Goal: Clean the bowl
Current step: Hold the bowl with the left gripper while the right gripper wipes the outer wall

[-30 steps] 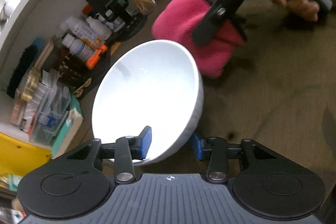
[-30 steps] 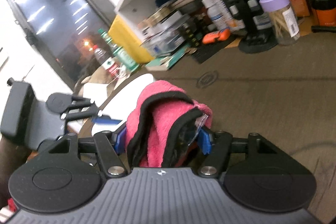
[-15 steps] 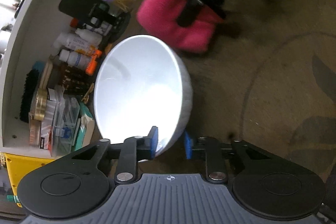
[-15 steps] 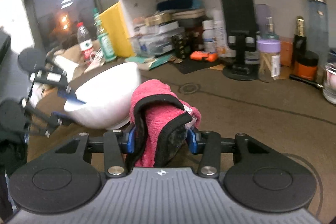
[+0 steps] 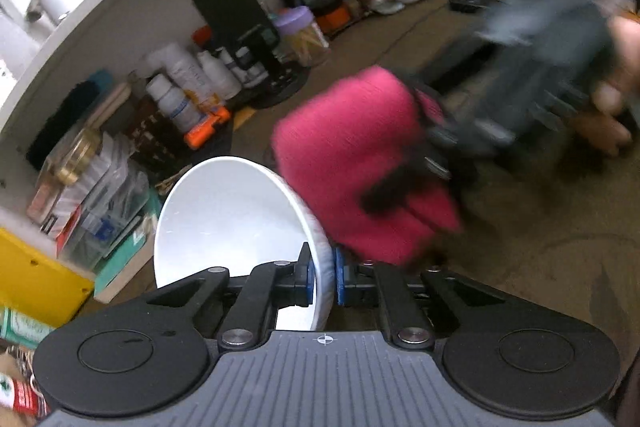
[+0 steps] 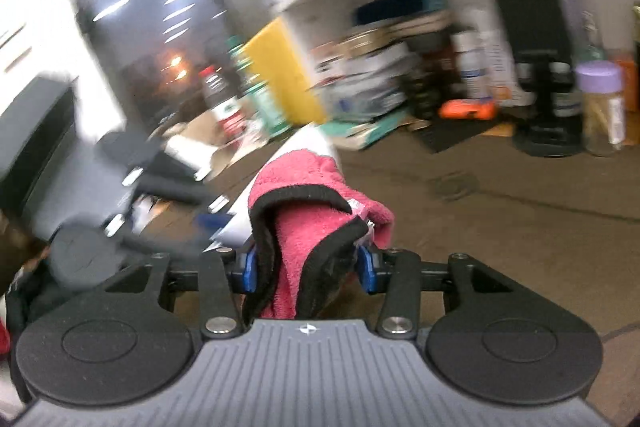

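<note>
In the left wrist view a white bowl (image 5: 232,219) stands tilted, its inside facing left. My left gripper (image 5: 323,277) is shut on its near rim, one blue pad inside and one outside. A folded pink cloth (image 5: 360,163) with a black edge hangs just right of the bowl, close to its outer wall. The blurred right gripper (image 5: 520,99) holds it, with a person's hand (image 5: 616,95) behind. In the right wrist view my right gripper (image 6: 308,269) is shut on the pink cloth (image 6: 308,211). The white bowl (image 6: 308,143) shows behind it, and the left gripper (image 6: 132,183) is blurred at the left.
A shelf along the back holds bottles, a black phone on a stand (image 5: 236,15), a jar with a purple lid (image 5: 304,35) and a yellow box (image 5: 36,275). A stack of boxes (image 5: 92,195) lies close to the bowl's left. Brown tabletop (image 5: 540,247) spreads to the right.
My left jaws have closed onto the bowl's rim and the bowl now stands tilted on edge. The pink cloth in the right gripper has come nearer to the bowl's side.
</note>
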{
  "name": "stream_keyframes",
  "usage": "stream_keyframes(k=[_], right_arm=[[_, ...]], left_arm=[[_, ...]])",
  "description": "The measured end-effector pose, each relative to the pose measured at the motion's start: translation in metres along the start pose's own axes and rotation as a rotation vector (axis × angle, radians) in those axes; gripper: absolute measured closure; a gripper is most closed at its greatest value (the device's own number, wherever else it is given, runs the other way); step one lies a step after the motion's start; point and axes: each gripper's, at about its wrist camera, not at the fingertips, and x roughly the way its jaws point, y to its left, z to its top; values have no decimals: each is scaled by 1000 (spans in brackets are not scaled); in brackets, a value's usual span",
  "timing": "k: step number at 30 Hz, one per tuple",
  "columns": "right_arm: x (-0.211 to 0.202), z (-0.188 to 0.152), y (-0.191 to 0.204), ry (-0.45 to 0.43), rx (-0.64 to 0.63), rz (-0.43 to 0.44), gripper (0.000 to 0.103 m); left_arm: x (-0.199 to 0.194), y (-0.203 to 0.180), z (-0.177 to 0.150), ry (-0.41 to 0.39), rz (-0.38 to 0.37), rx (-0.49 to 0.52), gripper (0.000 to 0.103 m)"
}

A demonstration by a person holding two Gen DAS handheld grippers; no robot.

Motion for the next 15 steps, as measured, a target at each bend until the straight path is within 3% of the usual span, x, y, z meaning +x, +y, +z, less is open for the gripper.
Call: stream_keyframes(k=[2,5,9,15], right_arm=[[-7,-4,5,-3,-4,10,58],[-10,1,3,-18,-19,-42,57],[2,21,-11,-55,-8,-88,57],[25,49,-38,-117,43,-205,57]], left_arm=[[2,-2,0,-2,-2,-3,92],[5,-7,2,0,1,2,92],[6,-6,6,-14,58,-13,91],[10,-4,11,-6,51,-19,92]])
